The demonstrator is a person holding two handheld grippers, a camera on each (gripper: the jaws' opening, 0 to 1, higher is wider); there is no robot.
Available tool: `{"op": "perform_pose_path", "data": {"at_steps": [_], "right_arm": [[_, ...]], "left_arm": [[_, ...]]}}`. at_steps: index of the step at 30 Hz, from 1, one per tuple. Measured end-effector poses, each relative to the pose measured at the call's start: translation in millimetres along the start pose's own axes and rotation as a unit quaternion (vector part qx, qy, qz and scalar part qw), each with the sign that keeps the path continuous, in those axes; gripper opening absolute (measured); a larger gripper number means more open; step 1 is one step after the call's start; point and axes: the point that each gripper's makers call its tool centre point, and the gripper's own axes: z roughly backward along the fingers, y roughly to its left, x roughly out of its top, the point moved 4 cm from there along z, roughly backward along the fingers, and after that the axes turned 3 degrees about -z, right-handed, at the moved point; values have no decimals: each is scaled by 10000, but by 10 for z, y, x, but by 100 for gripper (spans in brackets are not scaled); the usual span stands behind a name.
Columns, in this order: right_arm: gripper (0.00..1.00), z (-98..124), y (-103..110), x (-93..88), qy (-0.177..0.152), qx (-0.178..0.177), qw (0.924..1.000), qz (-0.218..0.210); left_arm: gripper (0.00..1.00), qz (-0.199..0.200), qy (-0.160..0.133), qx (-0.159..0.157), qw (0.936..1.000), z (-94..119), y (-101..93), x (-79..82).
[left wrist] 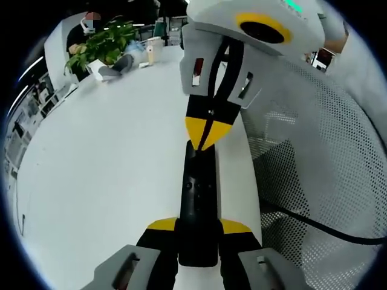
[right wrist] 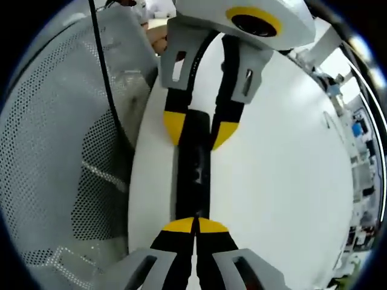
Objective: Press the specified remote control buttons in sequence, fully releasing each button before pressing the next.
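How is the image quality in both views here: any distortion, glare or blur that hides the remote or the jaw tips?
Left gripper view: strong fisheye bending of the white table edge; even lighting; remote sharp, its buttons faint against the black body; plant small and soft. Right gripper view: same curvature, bright table washing out toward the right; remote dark, button detail hard to read; right hand-held gripper tips sharp, closed together.

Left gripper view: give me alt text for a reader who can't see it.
A black remote control lies lengthwise on a white table, its near end clamped in the left gripper. The right gripper, fingers closed together, has its yellow tips at the far end. A potted plant stands beyond.
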Motion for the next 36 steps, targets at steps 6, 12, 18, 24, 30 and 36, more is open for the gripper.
{"op": "perform_pose_path", "data": {"at_steps": [6,12,18,24,30,36], "right_arm": [[0,3,0,-12,-104,-74,9997,-185],[0,8,3,-32,-322,-164,9984,-444],[0,13,7,-44,-561,-211,9955,-739],[0,16,7,-74,-1099,-293,9840,-1373],[0,23,33,-99,-1425,-355,9779,-1491],[0,36,4,-63,-1356,-301,9796,-1451]], "left_arm": [[24,-6,-201,-63,9998,8,13,-18],[24,-36,-506,-66,9987,13,4,-44],[24,-84,-860,-4,9963,15,-5,-68],[24,-41,-1104,44,9939,14,-5,-74],[24,61,-1145,86,9934,20,-8,-72],[24,176,-1376,96,9903,30,-4,-92]]}}
